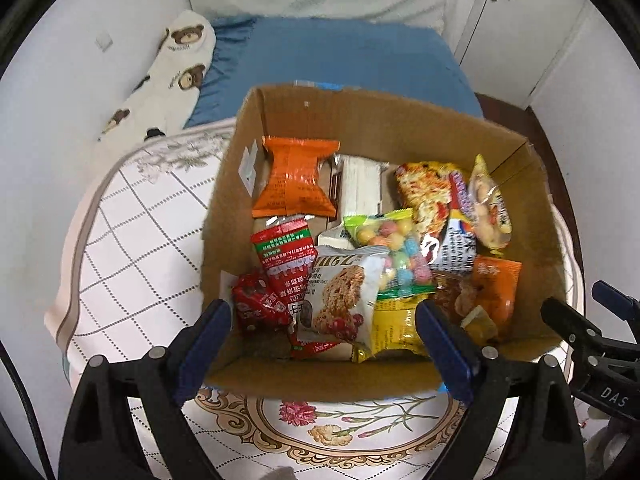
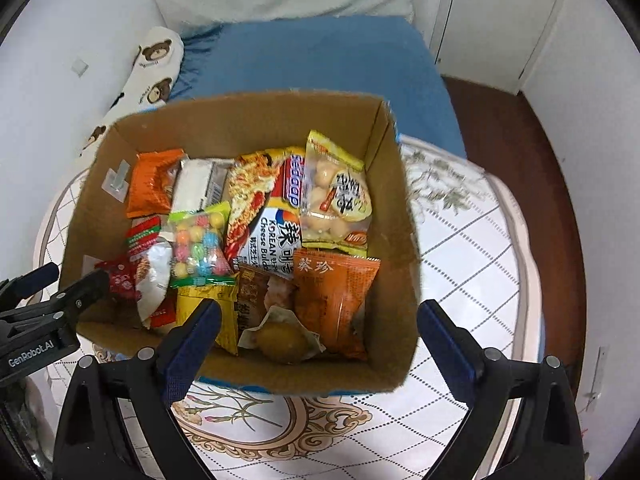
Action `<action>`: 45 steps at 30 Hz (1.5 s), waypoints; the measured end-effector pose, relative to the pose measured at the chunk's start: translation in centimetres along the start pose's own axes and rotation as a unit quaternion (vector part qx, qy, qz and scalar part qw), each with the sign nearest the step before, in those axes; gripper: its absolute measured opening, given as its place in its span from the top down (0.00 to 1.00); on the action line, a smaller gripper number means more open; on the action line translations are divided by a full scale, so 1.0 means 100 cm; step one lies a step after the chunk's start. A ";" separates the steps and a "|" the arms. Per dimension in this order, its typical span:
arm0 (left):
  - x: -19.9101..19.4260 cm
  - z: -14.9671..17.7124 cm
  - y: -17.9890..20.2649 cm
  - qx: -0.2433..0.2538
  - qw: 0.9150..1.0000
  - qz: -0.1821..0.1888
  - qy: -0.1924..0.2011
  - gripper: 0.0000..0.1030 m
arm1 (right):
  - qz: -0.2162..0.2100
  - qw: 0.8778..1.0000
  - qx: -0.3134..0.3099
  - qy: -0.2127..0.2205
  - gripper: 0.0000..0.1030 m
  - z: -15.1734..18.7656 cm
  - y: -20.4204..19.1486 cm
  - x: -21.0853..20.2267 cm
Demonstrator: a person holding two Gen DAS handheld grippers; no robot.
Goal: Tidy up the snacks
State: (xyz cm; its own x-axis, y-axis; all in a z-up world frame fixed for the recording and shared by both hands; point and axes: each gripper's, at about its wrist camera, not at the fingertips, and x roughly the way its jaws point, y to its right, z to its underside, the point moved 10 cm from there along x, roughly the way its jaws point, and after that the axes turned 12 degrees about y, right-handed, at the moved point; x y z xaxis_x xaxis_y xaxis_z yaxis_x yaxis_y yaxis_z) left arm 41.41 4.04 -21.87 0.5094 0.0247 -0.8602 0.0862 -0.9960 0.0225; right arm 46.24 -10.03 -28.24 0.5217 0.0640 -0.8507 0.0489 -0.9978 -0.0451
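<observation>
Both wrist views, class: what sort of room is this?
Probably a bedroom: a bed with a blue sheet, a bear-print pillow, and closet doors behind the snack box.

Blue cloth (image 1: pixel 340 56), bear-print pillow (image 1: pixel 176 64)

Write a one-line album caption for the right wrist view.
Open right gripper hovers over a brown cardboard box packed with assorted snack packets on a white floral-patterned tabletop.
</observation>
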 end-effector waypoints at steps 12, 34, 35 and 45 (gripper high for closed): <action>-0.101 0.017 0.013 0.000 0.996 0.006 0.091 0.09 | -0.001 0.996 0.004 0.094 0.01 0.019 0.003 -0.106; -0.251 0.069 0.019 0.011 0.981 0.004 0.195 0.09 | -0.007 0.978 -0.003 0.211 0.00 0.070 -0.001 -0.296; -0.254 0.070 0.018 0.013 0.980 0.002 0.198 0.09 | -0.007 0.977 -0.003 0.213 0.00 0.071 -0.001 -0.300; -0.268 0.074 0.017 0.013 0.976 -0.010 0.219 0.04 | -0.003 0.975 -0.003 0.221 0.00 0.077 0.004 -0.311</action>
State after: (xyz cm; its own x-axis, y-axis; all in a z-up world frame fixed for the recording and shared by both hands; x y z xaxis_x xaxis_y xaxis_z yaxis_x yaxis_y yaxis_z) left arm 21.53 1.07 -2.58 0.8251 0.0726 -0.5603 0.0810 -0.9967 -0.0098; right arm 23.48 -12.56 -5.86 0.8376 0.0721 -0.5415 0.0566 -0.9974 -0.0452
